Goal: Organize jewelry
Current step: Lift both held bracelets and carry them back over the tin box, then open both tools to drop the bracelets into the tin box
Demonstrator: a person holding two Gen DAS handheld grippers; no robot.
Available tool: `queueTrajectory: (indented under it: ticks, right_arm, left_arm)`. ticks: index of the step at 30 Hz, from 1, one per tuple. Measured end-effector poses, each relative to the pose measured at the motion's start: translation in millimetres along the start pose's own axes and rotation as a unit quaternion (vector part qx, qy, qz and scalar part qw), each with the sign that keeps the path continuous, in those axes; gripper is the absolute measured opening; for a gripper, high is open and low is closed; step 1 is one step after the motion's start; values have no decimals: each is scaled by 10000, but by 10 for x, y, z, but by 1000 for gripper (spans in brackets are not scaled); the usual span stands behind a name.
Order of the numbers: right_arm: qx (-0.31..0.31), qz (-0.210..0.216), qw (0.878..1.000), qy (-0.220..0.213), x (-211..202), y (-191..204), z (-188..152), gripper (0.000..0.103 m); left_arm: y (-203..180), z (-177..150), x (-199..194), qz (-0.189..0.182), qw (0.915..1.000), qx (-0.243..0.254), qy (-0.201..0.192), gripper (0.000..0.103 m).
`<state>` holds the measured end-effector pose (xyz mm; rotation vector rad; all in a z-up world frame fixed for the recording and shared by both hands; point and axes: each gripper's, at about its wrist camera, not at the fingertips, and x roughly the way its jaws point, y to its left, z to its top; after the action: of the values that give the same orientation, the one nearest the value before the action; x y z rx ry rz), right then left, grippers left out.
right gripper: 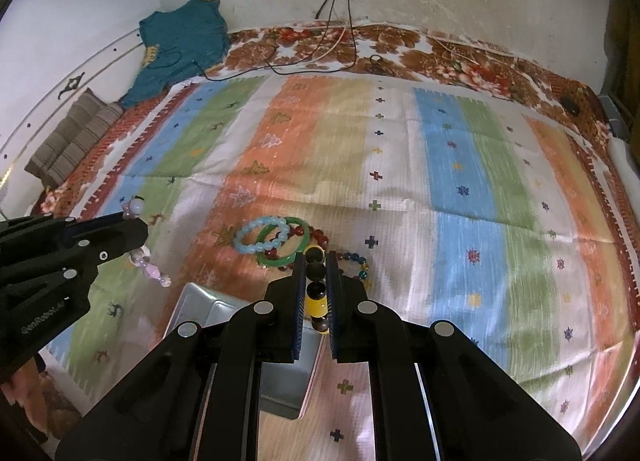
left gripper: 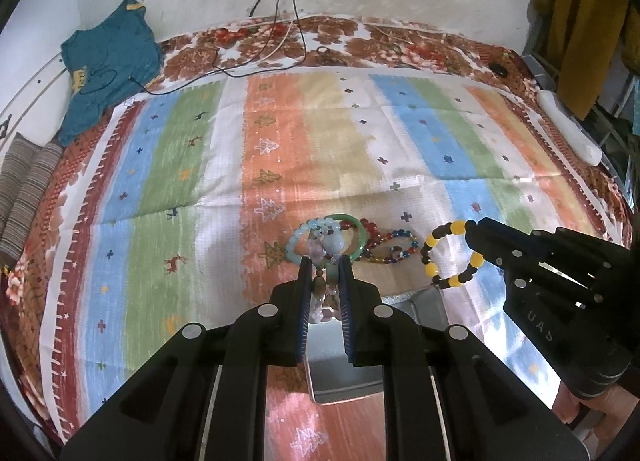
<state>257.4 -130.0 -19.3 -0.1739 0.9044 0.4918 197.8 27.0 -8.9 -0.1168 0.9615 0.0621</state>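
My left gripper [left gripper: 325,265] is shut on a pale pink and lilac bead bracelet [left gripper: 322,281]; it also shows in the right wrist view [right gripper: 150,267], hanging from the left gripper [right gripper: 138,227]. My right gripper [right gripper: 316,261] is shut on a yellow and black bead bracelet [right gripper: 317,303], which also shows in the left wrist view [left gripper: 452,253], held up by the right gripper [left gripper: 474,227]. Both are held above a silver tray [right gripper: 208,309]. On the cloth beyond lie a light blue bead bracelet [right gripper: 260,237], a green bangle [right gripper: 282,259], a red bead bracelet [right gripper: 320,237] and a multicolour bead bracelet [left gripper: 400,249].
A striped cloth [right gripper: 400,181] covers a floral bedspread [right gripper: 440,49]. A teal shirt [left gripper: 108,65], black cables [left gripper: 280,21] and striped cushions [left gripper: 24,197] lie at the far left and back. A white object [left gripper: 568,125] sits at the right bed edge.
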Motion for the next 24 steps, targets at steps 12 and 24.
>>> queueTrajectory:
  ticks: [12, 24]
  right_arm:
    - [-47, 135, 9999, -28, -170, 110, -157, 11]
    - [-52, 281, 9995, 154, -180, 147, -278, 11]
  left_arm:
    - [-109, -179, -115, 2, 9999, 147, -39, 13]
    - [-145, -283, -115, -173, 9998, 103, 95, 13]
